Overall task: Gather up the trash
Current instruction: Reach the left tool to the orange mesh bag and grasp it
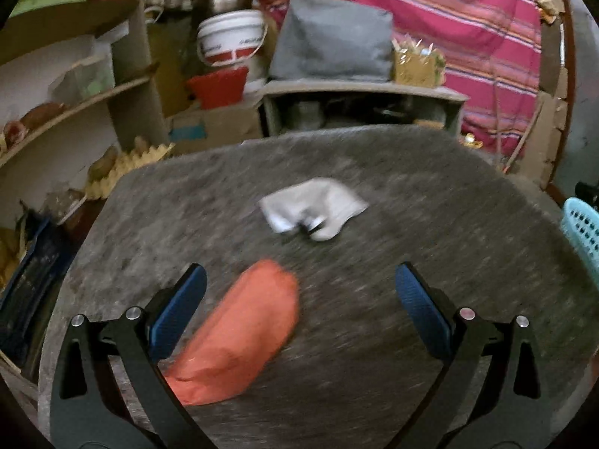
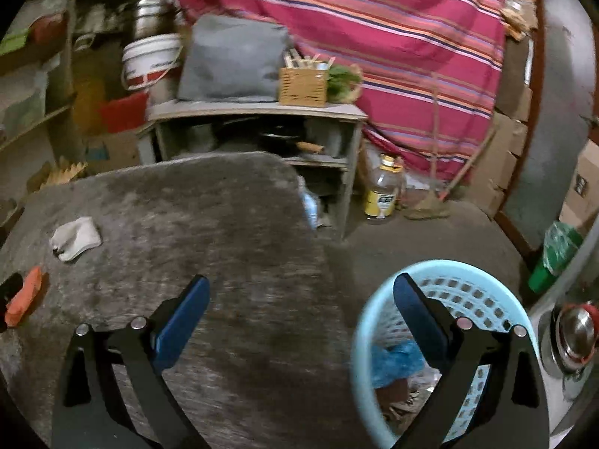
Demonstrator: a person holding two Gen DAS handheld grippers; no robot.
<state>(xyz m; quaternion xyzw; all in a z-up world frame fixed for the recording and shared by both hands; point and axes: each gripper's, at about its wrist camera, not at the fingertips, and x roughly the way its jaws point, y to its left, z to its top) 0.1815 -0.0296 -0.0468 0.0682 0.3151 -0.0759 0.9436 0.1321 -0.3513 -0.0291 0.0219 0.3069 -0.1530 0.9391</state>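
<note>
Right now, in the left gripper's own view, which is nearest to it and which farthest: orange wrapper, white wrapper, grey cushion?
1. Orange wrapper: between the open fingers, toward the left one.
2. White wrapper: mid-table, ahead.
3. Grey cushion: on the shelf beyond the table.

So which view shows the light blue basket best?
The right wrist view: the light blue basket shows its rim, perforated wall and the trash inside, though one finger of the right gripper crosses it. The left wrist view catches only a sliver at its right edge.

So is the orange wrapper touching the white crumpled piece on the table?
Apart. The left wrist view shows bare table between the orange wrapper and the white crumpled piece.
</note>
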